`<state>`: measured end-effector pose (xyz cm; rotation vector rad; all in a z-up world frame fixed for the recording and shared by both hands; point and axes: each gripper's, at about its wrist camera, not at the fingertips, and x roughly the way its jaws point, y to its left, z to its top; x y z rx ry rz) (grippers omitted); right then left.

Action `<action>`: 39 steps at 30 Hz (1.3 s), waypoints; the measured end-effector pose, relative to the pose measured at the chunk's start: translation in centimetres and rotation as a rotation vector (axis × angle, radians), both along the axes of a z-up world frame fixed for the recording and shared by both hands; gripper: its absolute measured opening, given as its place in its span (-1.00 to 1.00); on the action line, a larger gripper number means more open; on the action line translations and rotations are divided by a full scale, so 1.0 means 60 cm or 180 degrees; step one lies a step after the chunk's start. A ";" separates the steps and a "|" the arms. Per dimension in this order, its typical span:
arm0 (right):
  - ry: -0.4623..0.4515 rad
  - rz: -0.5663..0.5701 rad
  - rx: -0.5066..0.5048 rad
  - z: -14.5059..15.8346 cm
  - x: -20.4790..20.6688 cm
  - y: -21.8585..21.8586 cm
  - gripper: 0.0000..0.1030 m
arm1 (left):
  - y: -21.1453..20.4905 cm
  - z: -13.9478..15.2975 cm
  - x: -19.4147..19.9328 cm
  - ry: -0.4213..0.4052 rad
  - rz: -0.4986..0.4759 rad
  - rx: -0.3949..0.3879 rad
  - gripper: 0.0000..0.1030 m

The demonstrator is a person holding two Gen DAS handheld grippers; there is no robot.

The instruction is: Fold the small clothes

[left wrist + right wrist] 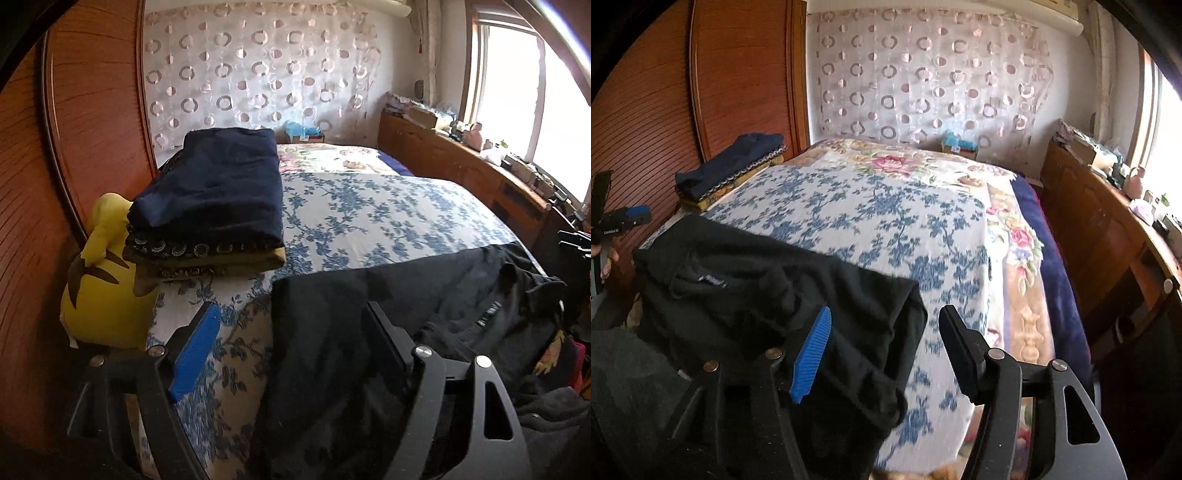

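Note:
A black garment (461,280) lies spread over the near edge of the bed, its collar label (487,314) facing up. My left gripper (291,314) is open just above the garment's left edge; its blue pad (195,350) hangs over the bedspread and touches nothing. In the right wrist view the same garment (746,288) covers the near left corner. My right gripper (886,317) is open at its right edge. Some black cloth lies below and between the jaws, but the pads do not press on it. The blue pad (810,354) is over the cloth.
A stack of folded clothes (214,192) (731,162), navy on top, sits at the bed's left side beside a yellow plush toy (107,295). The blue floral bedspread (868,206) stretches beyond. A wooden wardrobe (92,92) stands left, and a cluttered wooden cabinet (461,166) under the window stands right.

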<state>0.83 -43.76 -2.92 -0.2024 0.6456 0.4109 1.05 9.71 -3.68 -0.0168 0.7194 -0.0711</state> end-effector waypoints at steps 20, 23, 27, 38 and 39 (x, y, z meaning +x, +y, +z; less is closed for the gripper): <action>0.0463 -0.0104 0.0008 -0.104 0.157 0.035 0.23 | -0.003 -0.079 0.103 0.0584 -0.0064 0.0139 0.54; 0.0532 -0.0090 0.0014 -0.116 0.162 0.036 0.23 | -0.002 -0.088 0.107 0.0615 -0.0068 0.0101 0.55; 0.0471 -0.0093 0.0021 -0.115 0.157 0.037 0.23 | 0.001 -0.090 0.106 0.0598 -0.0053 0.0055 0.60; 0.0443 -0.0096 0.0053 -0.124 0.160 0.035 0.24 | 0.000 -0.089 0.133 0.0794 -0.0325 0.0113 0.64; 0.0443 -0.0095 0.0055 -0.124 0.160 0.034 0.24 | -0.001 -0.088 0.139 0.0822 -0.0363 0.0121 0.64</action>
